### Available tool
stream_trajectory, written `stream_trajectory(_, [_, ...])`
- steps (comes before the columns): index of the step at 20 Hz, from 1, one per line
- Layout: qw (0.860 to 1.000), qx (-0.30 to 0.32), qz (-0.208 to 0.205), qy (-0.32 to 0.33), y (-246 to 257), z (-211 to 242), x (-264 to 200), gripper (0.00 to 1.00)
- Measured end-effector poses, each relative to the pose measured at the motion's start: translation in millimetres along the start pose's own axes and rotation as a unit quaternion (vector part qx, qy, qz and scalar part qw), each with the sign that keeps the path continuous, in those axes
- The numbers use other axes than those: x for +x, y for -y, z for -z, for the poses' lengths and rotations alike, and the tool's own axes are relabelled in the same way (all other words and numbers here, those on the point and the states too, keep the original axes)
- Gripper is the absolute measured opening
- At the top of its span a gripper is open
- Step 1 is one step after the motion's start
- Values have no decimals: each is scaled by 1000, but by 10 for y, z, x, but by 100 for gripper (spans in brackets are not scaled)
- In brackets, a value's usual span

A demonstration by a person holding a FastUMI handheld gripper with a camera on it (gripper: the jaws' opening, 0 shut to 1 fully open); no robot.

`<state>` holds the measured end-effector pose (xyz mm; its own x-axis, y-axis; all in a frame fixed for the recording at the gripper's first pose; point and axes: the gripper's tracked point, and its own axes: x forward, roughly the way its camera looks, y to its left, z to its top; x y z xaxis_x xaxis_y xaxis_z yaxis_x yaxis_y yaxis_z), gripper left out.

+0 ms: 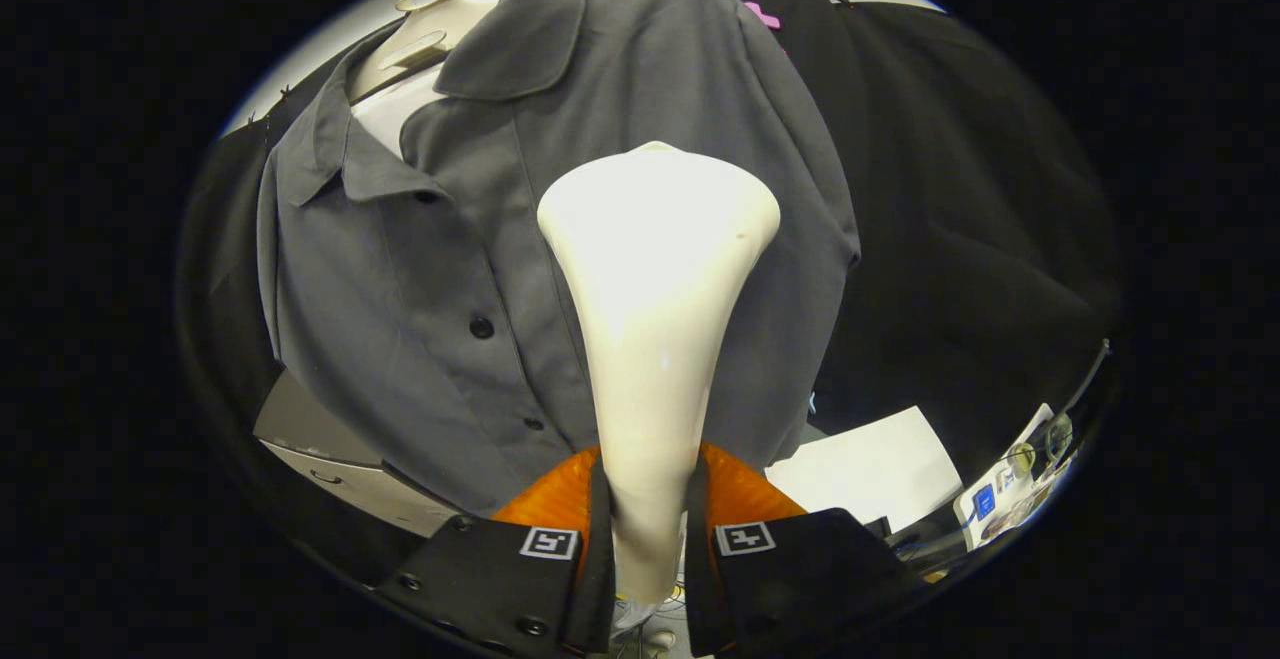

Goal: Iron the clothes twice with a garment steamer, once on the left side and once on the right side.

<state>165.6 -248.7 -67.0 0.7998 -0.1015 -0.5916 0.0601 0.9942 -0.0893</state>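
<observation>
We hold the garment steamer [655,339] by its narrow handle, with the claw [648,539] clamped on it from both sides so that the wide head points forward at the fabric. The grey shirt [480,269] hangs on a pale mannequin [430,29]. The steamer head sits against, or just short of, the shirt's front panel beside the button placket — contact cannot be confirmed. Beyond the shirt we note a white sheet [870,469] and small items by a cable [1085,379] — none obstructs the head. A grey box [320,439] sits below the hem.
</observation>
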Motion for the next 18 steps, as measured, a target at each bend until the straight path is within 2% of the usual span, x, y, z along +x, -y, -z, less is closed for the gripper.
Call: stream_trajectory(18, [996, 2, 0, -85, 253, 1136, 407, 36])
